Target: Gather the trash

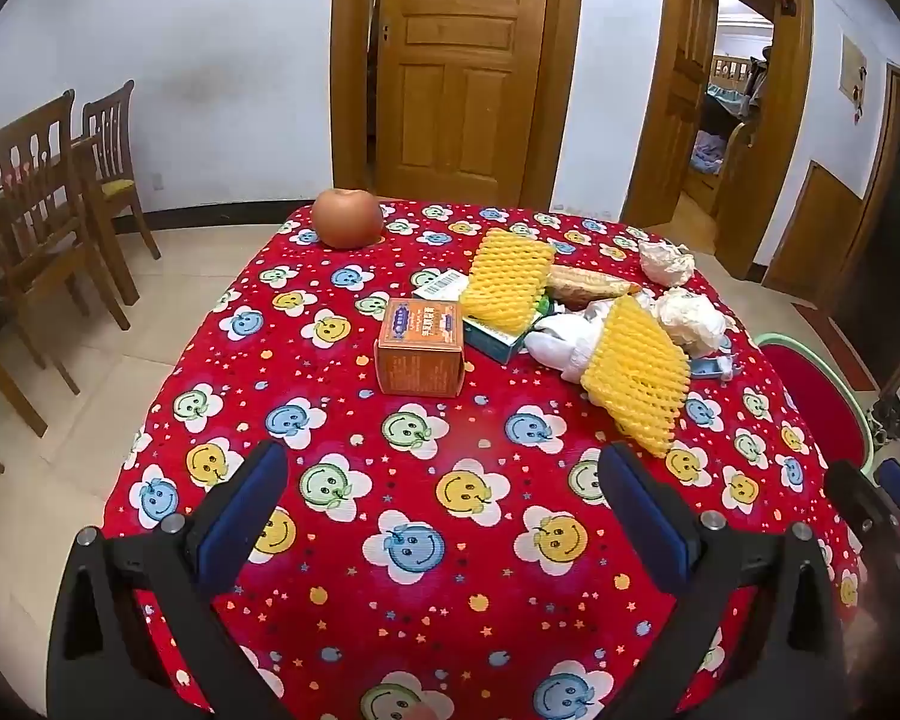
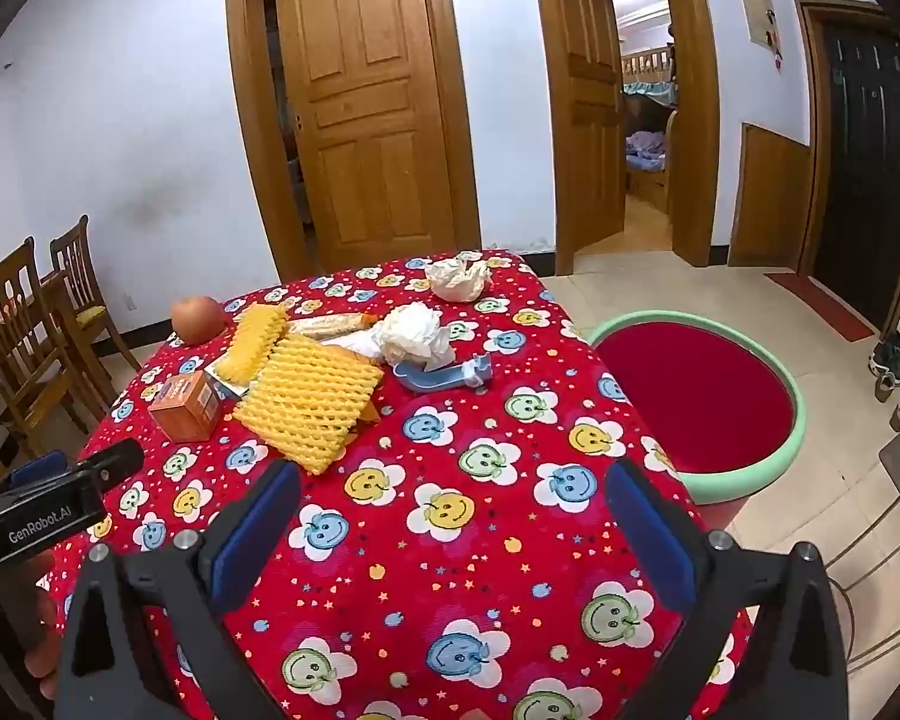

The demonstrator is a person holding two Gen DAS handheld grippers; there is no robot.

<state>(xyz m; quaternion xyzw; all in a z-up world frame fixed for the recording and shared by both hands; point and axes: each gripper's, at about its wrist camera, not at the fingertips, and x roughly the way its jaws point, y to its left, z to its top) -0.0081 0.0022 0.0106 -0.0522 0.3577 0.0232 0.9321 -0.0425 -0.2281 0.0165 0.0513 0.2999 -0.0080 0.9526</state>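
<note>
1. While both grippers hover over the near edge of the table, your left gripper (image 1: 444, 516) and right gripper (image 2: 450, 531) each hold their jaws wide, with nothing between them.
2. From the right gripper, the nearest yellow foam net (image 2: 309, 402) lies at eleven o'clock, its long axis running from near-right to far-left.
3. From the left gripper, that same net (image 1: 639, 375) lies at one o'clock; the orange box (image 1: 420, 348) sits near twelve.
4. The right hand looks nearer to the net.
5. Crumpled paper (image 2: 414, 333) rests beyond it, touching the pile.
6. A red cloth (image 2: 468, 576) printed with smiling flowers covers the table; a red tub with a green rim (image 2: 801, 420) stands on the floor at two o'clock, with wooden doors (image 2: 360, 114) behind.
</note>
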